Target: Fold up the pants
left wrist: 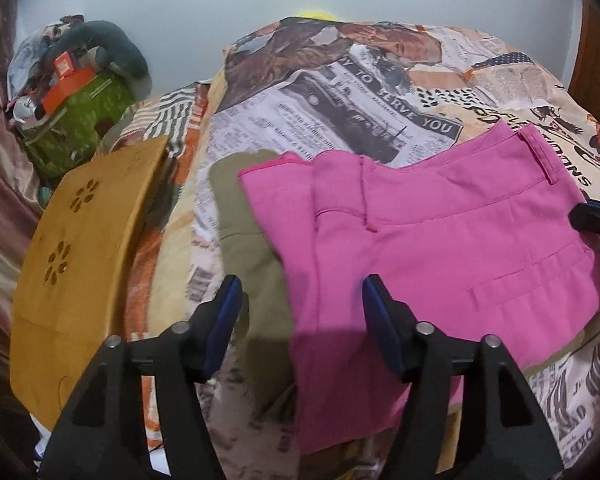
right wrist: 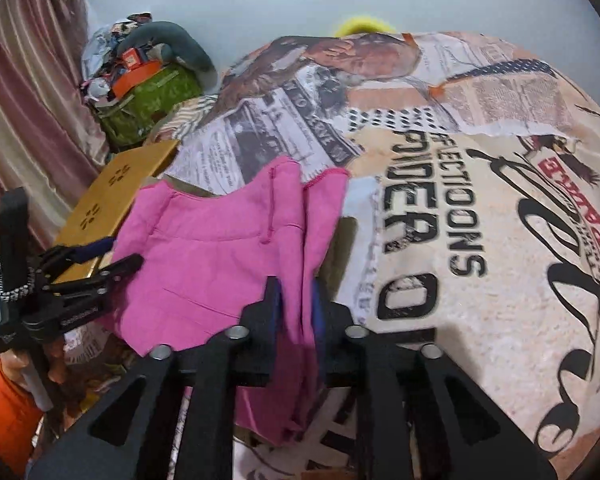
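Note:
Pink pants [left wrist: 440, 240] lie folded on a bed with a printed newspaper-style cover [left wrist: 340, 92], on top of an olive-green garment [left wrist: 244, 216]. My left gripper [left wrist: 300, 320] is open, its blue-padded fingers [left wrist: 226, 312] hovering above the near left edge of the pants and holding nothing. In the right wrist view the pink pants [right wrist: 220, 248] lie at centre left, and my right gripper [right wrist: 296, 312] is nearly closed on the right edge fold of the pants. The left gripper [right wrist: 100, 258] shows at the left of that view, open.
A yellow wooden board [left wrist: 84, 264] with flower cut-outs lies left of the bed. A green bag [left wrist: 76, 128] piled with clutter and a grey plush stands at the back left by a pink curtain [right wrist: 32, 120]. A pale wall lies behind.

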Demonstrator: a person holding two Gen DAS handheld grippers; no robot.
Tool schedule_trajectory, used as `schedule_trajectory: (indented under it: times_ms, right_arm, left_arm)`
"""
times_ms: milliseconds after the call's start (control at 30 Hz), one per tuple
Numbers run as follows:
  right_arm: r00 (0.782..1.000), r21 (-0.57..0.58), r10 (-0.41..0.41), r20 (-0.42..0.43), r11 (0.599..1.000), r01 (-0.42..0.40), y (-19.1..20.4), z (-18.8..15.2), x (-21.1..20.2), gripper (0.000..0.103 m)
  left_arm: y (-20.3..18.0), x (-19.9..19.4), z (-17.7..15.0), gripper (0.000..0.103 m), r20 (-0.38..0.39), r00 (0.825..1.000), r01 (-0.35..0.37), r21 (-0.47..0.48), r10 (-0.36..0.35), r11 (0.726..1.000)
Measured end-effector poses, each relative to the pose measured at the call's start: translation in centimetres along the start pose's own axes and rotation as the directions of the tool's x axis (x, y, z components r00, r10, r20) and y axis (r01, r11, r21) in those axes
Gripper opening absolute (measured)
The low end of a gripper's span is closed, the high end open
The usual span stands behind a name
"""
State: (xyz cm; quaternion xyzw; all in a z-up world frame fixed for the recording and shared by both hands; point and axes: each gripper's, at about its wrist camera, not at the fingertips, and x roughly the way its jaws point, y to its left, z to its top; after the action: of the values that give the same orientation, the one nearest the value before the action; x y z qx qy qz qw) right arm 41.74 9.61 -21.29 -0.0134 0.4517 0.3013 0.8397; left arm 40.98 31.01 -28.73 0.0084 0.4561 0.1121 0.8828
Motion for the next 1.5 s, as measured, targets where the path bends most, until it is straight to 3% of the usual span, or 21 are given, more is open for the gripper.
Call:
schedule_trajectory:
  times_ms: [33, 100, 333, 467, 600, 700, 767, 900, 933, 1100, 1367, 1433, 1500]
  right_arm:
    - [1.000, 0.008, 0.000, 0.003, 1.000, 0.000, -0.2, -0.1, -0.2, 0.027]
    - [1.000, 0.021, -0.019, -0.004, 1.000, 0.019, -0.4, -0.3, -0.8, 0.041]
    - [0.999, -0.007, -0.012, 0.046, 1.000, 0.012, 0.5, -0.5, -6.1, 0.042]
    - [0.991, -0.071, 0.001, 0.131, 0.997, 0.008, 2.5, -0.2, -10.5, 0.042]
    - [0.971, -0.130, 0.039, 0.237, 0.992, -0.008, 5.1, -0.1, -16.2, 0.042]
    - [0.942, -0.173, 0.073, 0.327, 0.985, -0.016, 7.2, -0.5, -21.1, 0.042]
    - [0.912, -0.208, 0.099, 0.397, 0.978, -0.015, 8.8, -1.2, -24.9, 0.042]
    - [0.855, -0.255, 0.160, 0.493, 0.966, -0.034, 11.1, -3.1, -30.8, 0.042]
    - [0.841, -0.264, 0.174, 0.512, 0.964, -0.039, 11.5, -3.7, -32.1, 0.042]
    - [0.773, -0.293, 0.222, 0.594, 0.955, -0.048, 13.3, -7.5, -37.6, 0.043]
    - [0.726, -0.284, 0.190, 0.661, 0.959, 0.008, 15.6, -13.1, -40.8, 0.043]
    - [0.724, -0.275, 0.184, 0.665, 0.961, 0.009, 15.8, -13.9, -41.0, 0.043]
    - [0.734, -0.271, 0.179, 0.655, 0.963, 0.006, 16.1, -14.3, -40.7, 0.043]
  left_arm:
    - [0.4, -0.3, -0.1, 0.067, -0.005, 1.000, -0.012, -0.003, 0.012, 1.000]
    - [1.1, -1.0, -0.4, 0.067, -0.013, 0.999, -0.041, -0.011, 0.041, 0.999]
    - [3.2, -4.9, -1.5, 0.067, -0.035, 0.996, -0.088, -0.036, 0.086, 0.996]
    - [3.3, -10.7, -0.9, 0.067, 0.040, 0.998, -0.039, -0.076, 0.042, 0.996]
    - [2.2, -18.6, -0.3, 0.067, 0.156, 0.988, 0.013, -0.088, 0.001, 0.996]
    - [0.9, -25.4, -0.5, 0.067, 0.261, 0.965, 0.060, -0.086, -0.036, 0.995]
    - [0.2, -29.0, -0.8, 0.067, 0.320, 0.946, 0.078, -0.079, -0.049, 0.994]
    - [-1.7, -37.4, -2.8, 0.068, 0.443, 0.894, 0.112, -0.073, -0.068, 0.991]
    - [-2.0, -38.6, -3.3, 0.068, 0.457, 0.887, 0.118, -0.073, -0.072, 0.990]
    - [-4.0, -46.0, -7.3, 0.068, 0.573, 0.817, 0.126, -0.071, -0.063, 0.990]
    - [-5.5, -51.8, -12.8, 0.068, 0.674, 0.736, 0.135, -0.062, -0.059, 0.989]
    - [-5.9, -52.8, -14.2, 0.070, 0.693, 0.719, 0.127, -0.066, -0.046, 0.990]
    - [-5.9, -53.2, -15.0, 0.076, 0.700, 0.713, 0.129, -0.071, -0.043, 0.989]
